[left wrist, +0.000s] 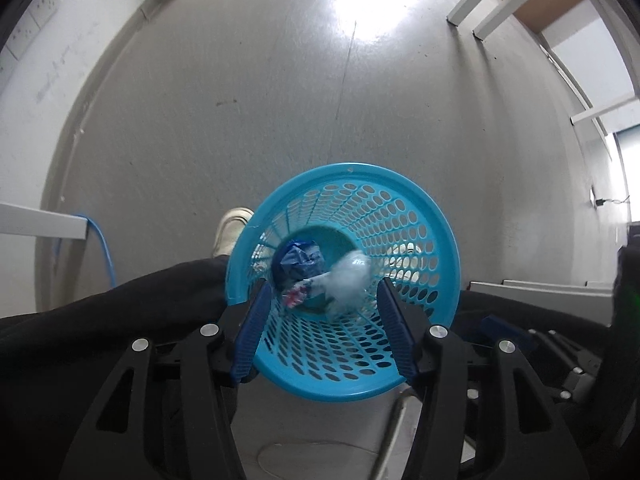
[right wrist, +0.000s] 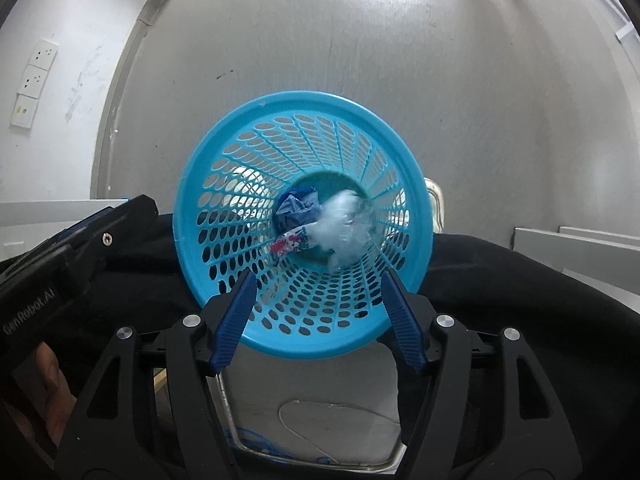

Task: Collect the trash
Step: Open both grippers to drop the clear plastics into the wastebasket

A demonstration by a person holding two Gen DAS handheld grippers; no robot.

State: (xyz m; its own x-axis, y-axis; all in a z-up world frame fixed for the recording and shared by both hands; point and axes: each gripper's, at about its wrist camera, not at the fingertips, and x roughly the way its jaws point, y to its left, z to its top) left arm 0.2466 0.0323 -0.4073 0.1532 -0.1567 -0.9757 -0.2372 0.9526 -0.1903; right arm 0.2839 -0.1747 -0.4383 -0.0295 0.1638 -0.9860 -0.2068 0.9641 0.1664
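Observation:
A blue perforated plastic waste basket [left wrist: 400, 216] stands on the grey floor between the person's legs; it also shows in the right wrist view [right wrist: 224, 168]. Inside lie a crumpled dark blue wrapper [left wrist: 298, 260] [right wrist: 296, 206], a red and white wrapper [left wrist: 298, 294] [right wrist: 290, 244] and a blurred clear plastic piece [left wrist: 350, 280] [right wrist: 344, 224]. My left gripper [left wrist: 322, 304] is open above the basket mouth and holds nothing. My right gripper [right wrist: 318, 290] is open above the basket too and holds nothing.
The person's black trousers [left wrist: 100, 328] and a white shoe [left wrist: 230, 230] flank the basket. White table legs [left wrist: 44, 222] and a blue cable [left wrist: 105, 248] stand at the left, shelving [left wrist: 520, 4] at the right. The left gripper's body [right wrist: 80, 248] sits left in the right wrist view.

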